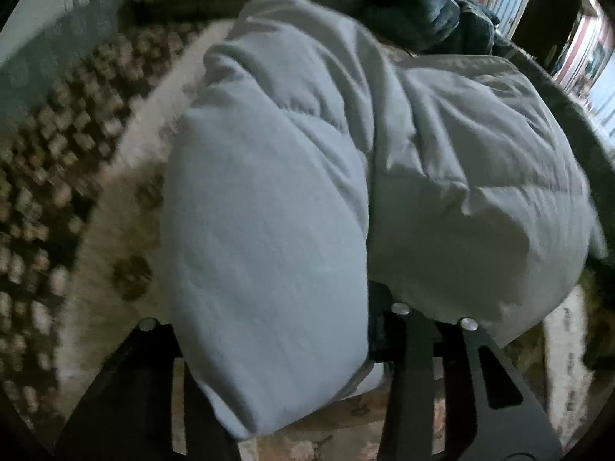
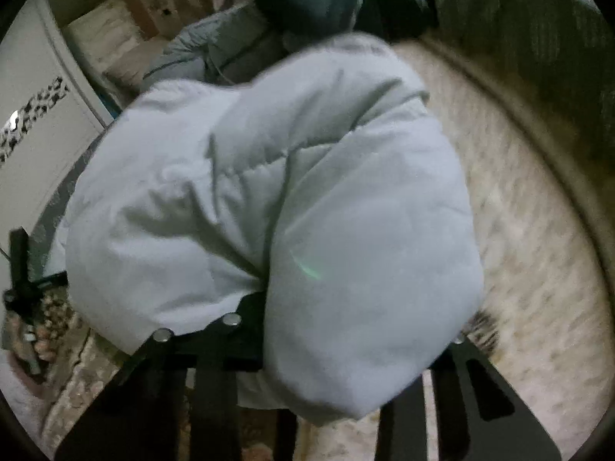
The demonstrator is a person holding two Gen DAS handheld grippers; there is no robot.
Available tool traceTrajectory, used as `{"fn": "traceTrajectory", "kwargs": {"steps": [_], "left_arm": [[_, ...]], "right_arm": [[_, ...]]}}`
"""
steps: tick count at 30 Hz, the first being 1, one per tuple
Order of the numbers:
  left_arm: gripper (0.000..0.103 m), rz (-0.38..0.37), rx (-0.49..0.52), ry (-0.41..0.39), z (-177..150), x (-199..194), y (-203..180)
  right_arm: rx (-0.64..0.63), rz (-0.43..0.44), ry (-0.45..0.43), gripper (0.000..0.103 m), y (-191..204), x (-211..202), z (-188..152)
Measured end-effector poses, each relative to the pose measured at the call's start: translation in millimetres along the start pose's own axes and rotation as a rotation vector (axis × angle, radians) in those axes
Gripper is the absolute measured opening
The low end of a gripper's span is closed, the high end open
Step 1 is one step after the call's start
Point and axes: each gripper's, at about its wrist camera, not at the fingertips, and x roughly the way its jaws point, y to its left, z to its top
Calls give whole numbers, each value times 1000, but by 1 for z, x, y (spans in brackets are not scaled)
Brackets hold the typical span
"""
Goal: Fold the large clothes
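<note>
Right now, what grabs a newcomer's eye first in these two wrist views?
A puffy pale grey quilted jacket fills the centre of both views, bunched between the fingers of the left hand-held gripper and likewise the right hand-held gripper. Under it lies a patterned brown-and-cream rug. Behind it, a heap of dark clothes sits at the top.

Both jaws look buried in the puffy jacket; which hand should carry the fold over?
Probably either: the left gripper and right gripper each pinch a bulge of the pale jacket, nothing favouring one.
</note>
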Motion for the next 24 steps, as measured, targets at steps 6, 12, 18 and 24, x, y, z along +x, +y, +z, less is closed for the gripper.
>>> {"fn": "traceTrajectory", "kwargs": {"steps": [6, 12, 18, 24], "left_arm": [[34, 54, 79, -80, -16, -65, -65], [34, -83, 72, -97, -85, -111, -120], [40, -93, 52, 3, -131, -89, -112], [51, -124, 32, 5, -136, -81, -99]], "right_arm": [[-95, -46, -162, 27, -3, -102, 8], [-58, -121, -164, 27, -72, -178, -54], [-6, -131, -30, 28, -117, -155, -126], [51, -54, -33, 33, -143, -146, -134]]}}
